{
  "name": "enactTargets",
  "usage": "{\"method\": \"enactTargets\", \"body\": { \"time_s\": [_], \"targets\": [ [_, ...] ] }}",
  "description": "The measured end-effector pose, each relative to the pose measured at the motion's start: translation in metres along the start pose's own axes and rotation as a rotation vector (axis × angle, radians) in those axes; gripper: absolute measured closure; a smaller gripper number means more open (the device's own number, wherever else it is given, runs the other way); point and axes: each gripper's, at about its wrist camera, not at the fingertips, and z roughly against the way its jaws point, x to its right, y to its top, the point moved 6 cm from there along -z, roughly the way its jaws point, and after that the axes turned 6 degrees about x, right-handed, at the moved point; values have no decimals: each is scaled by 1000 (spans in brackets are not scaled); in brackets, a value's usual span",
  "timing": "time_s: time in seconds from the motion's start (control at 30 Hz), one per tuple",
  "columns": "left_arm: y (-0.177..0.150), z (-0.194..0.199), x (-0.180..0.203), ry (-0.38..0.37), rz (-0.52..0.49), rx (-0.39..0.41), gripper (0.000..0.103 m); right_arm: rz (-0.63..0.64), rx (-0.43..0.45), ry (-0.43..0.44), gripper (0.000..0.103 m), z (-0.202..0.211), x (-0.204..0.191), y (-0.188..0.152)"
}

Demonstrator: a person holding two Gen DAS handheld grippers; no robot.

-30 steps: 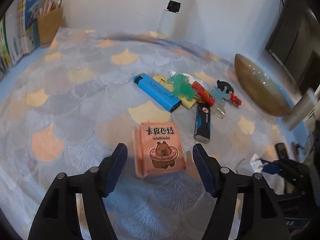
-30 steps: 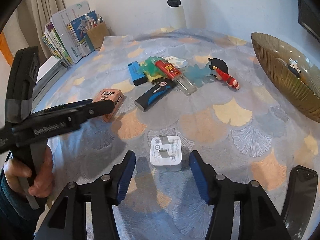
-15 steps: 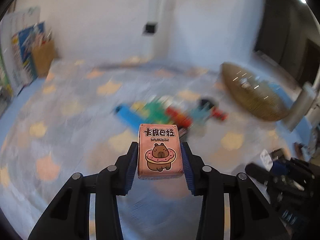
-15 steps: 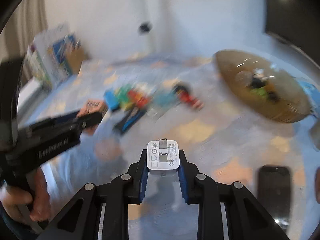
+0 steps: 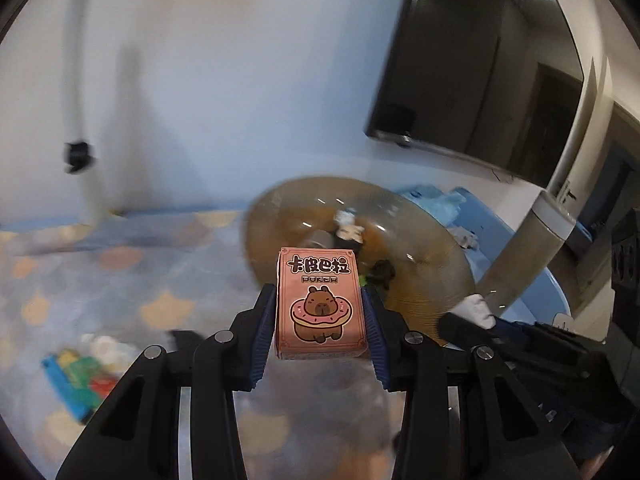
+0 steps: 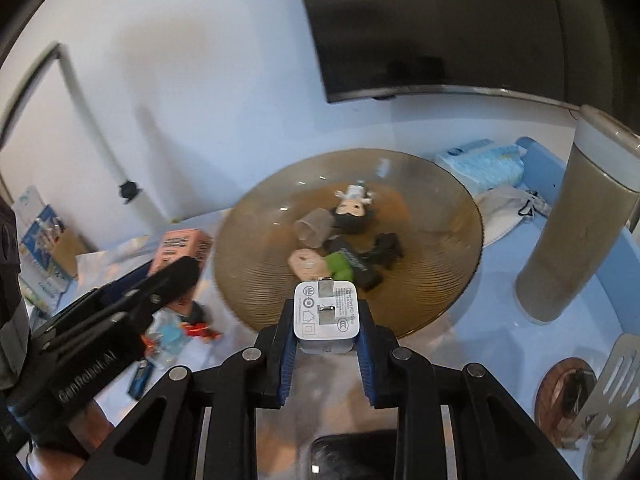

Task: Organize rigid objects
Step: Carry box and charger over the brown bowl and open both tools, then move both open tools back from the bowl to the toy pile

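Both tongs, left [image 5: 320, 320] and right [image 6: 326, 330], now clamp the pink card box [image 5: 320, 304] and white charger [image 6: 326, 312] lifted off the counter [image 5: 120, 280], each carried toward the amber bowl [image 6: 440, 280] just ahead, evidently for depositing.

The pink card box [image 5: 321, 305] bears "POKER" under a line of Chinese characters, above a cartoon capybara in a doughnut. Beside the box in the right wrist view, the left gripper's [image 6: 182, 276] black arm carries raised lettering, too blurred to read surely. The white charger [image 6: 326, 312] has small grey print and certification marks, illegible here.
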Motion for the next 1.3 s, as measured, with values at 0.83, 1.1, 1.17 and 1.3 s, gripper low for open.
{"method": "enactTargets", "body": {
  "time_s": [0.83, 1.1, 1.17, 1.3],
  "targets": [
    [32, 77, -63, -53, 199, 154, 32, -31, 98, -32, 62, 47, 9, 28],
    [-19, 154, -159, 190, 271, 196, 28, 153, 88, 144, 50, 51, -103, -24],
    [-50, 148, -180, 244, 267, 146, 28, 195, 50, 178, 50, 31, -127, -55],
    [-104, 123, -205, 270, 288, 26, 28, 277, -22, 188, 50, -13, -153, -108]
  ]
}}
